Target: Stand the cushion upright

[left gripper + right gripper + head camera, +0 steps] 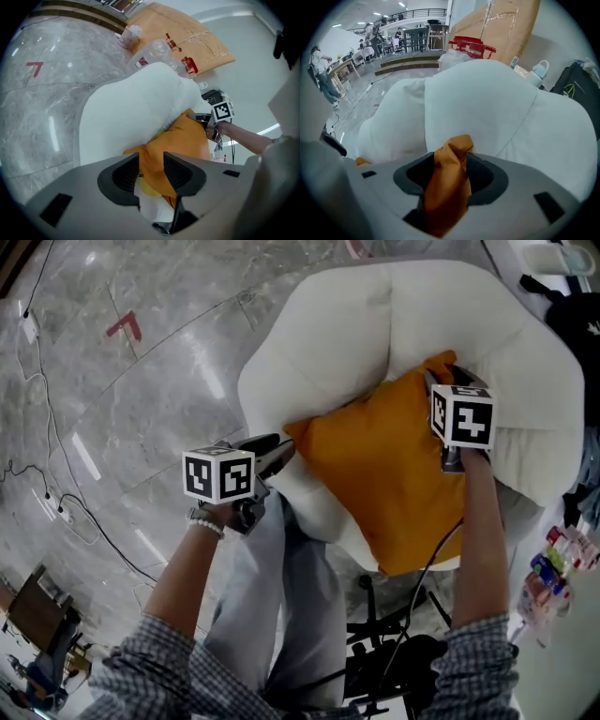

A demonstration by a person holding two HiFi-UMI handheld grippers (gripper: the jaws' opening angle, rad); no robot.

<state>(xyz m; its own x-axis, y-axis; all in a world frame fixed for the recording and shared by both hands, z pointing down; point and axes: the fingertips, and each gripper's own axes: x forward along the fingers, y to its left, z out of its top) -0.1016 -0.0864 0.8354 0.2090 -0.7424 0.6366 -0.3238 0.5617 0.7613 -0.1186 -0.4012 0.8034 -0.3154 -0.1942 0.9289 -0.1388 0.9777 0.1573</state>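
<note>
**Orange cushion (384,474) on the white armchair (337,324)**

Left hand-held gripper (151,171): jaws wide, side corner of the cushion loose between them. Right hand-held gripper (449,173): jaws wide too, top corner bunched up between them, not squeezed. Cushion on the seat, leaning on the puffy back of the armchair.

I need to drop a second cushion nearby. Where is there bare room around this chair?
In the head view, bare marble floor lies left of the white chair, between it and the cables. The chair's right is crowded: colourful items, a dark bag. The orange cushion fills the seat.
</note>
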